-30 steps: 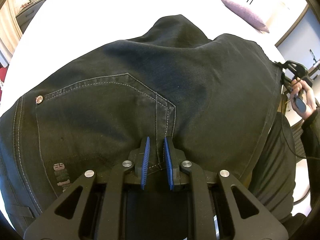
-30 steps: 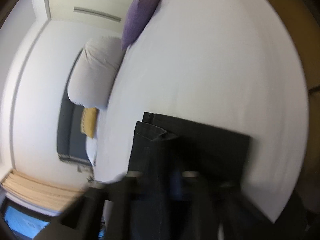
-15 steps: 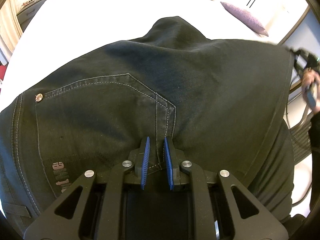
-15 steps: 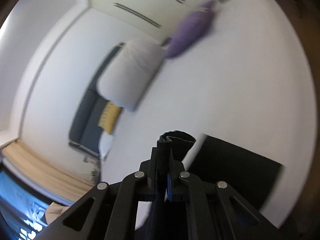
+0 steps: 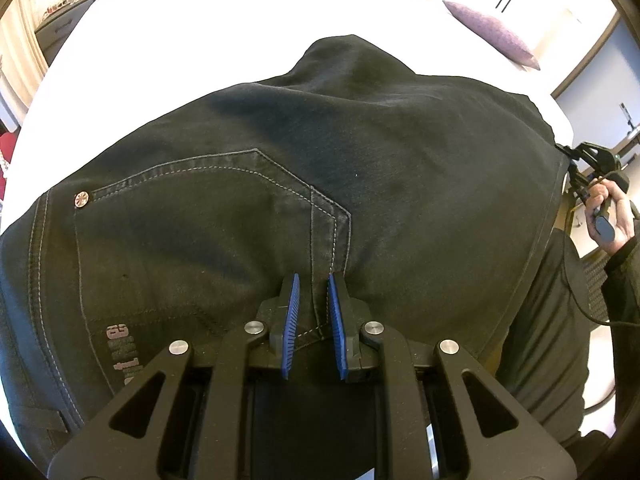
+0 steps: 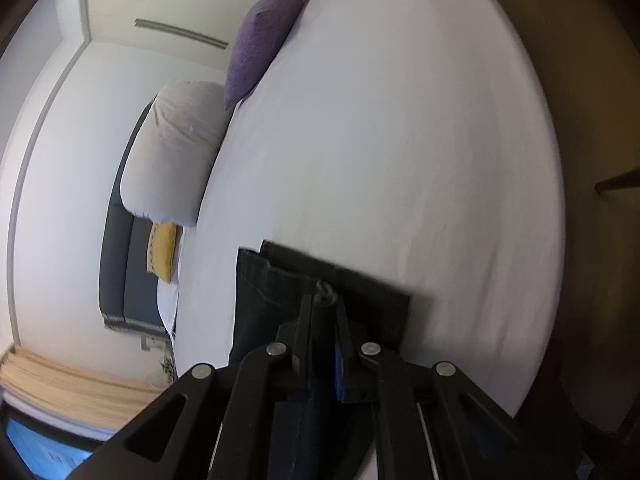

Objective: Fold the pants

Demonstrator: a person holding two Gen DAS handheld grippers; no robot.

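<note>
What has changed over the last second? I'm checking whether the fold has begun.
The right gripper, shut on the pants, swung their far edge up and back down; it now sits about where it started. The left gripper kept its pinch near the back pocket, and the bed looks unchanged.

You are working over a big bed (image 5: 208,40) with a plain white sheet. Dark pants (image 5: 360,168) are lying spread across the near part of the bed, reaching toward its near edge. Their back pocket is facing up. In your right camera, the pants (image 6: 280,292) are lying near one edge of the bed (image 6: 400,140), with lots of bare white sheet past them. A purple pillow (image 6: 264,36) is sitting at the far end of the bed. A big white pillow (image 6: 172,148) is lying next to it, at the far corner.
</note>
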